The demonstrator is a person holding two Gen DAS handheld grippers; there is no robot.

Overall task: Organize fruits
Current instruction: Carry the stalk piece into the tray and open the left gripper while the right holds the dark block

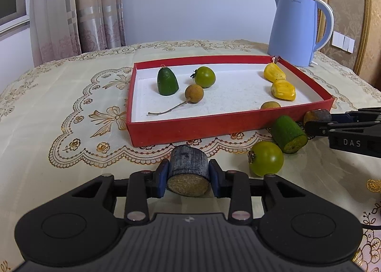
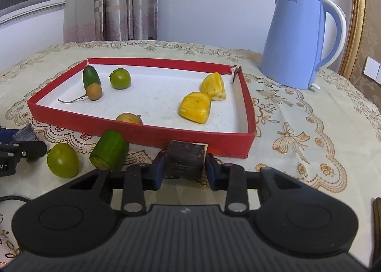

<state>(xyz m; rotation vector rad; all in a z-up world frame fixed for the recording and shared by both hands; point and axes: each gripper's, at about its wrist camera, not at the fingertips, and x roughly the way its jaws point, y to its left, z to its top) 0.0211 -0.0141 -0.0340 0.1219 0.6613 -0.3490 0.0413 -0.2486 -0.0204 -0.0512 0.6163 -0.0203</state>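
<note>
Between its blue pads, the left gripper (image 1: 188,175) clamps a dark cut stub (image 1: 188,173); the right gripper (image 2: 185,166) clamps a dark chunk (image 2: 185,161), the red tray (image 2: 152,135) just beyond.

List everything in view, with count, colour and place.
Tray: one, red with white floor, mid-table.
Green tomatoes: two; one in the tray, one on the cloth in front.
Green cut pieces: two; one upright in the tray's far left corner, one lying on the cloth.
Brown round fruits: two, in the tray; one with a stem, one by the near wall.
Yellow pieces: two, tray's right side.
Dark cut pieces: two, one in each gripper.
Kettle: one, pale blue, behind the tray.
Tablecloth: one, cream, gold embroidery.
Curtain: pinkish, far left.
Left hand-held gripper: shut on its piece.
Right hand-held gripper: shut on its piece.
</note>
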